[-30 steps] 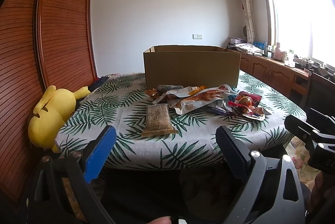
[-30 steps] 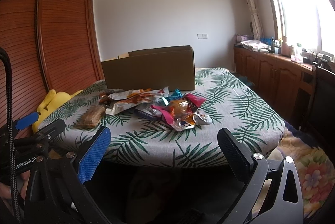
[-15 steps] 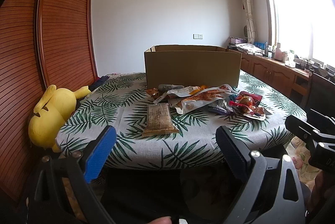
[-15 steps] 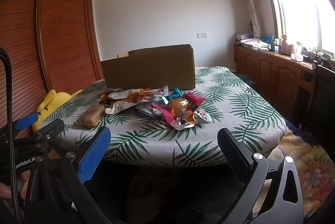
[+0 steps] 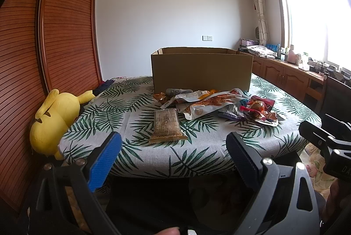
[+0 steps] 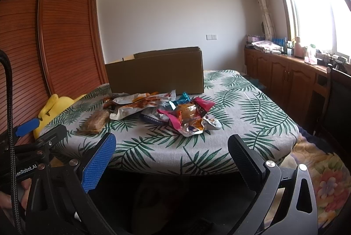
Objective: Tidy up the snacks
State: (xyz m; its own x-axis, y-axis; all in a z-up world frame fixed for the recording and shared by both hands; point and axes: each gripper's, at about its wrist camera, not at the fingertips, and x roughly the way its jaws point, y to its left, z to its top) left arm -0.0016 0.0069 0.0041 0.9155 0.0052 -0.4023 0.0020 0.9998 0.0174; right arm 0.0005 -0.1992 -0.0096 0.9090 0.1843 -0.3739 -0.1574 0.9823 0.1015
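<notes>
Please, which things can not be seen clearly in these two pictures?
- Inside of the cardboard box: both views, hidden by its own walls.
- Print on the brown cracker pack: left wrist view, too small to read.
- Lowest packets of the snack pile: both views, covered by packets above.
- Yellow plush toy: right wrist view, partly behind the table edge.

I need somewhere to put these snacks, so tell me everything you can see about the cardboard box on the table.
The cardboard box is plain brown and rectangular, looks like corrugated card, and stands upright with its top open. Its inside is hidden from both views. It sits on the leaf-print tablecloth towards the far side of the table, long side facing the cameras. The snack packets lie just in front of it; contact cannot be told. Neither gripper is near it.
</notes>
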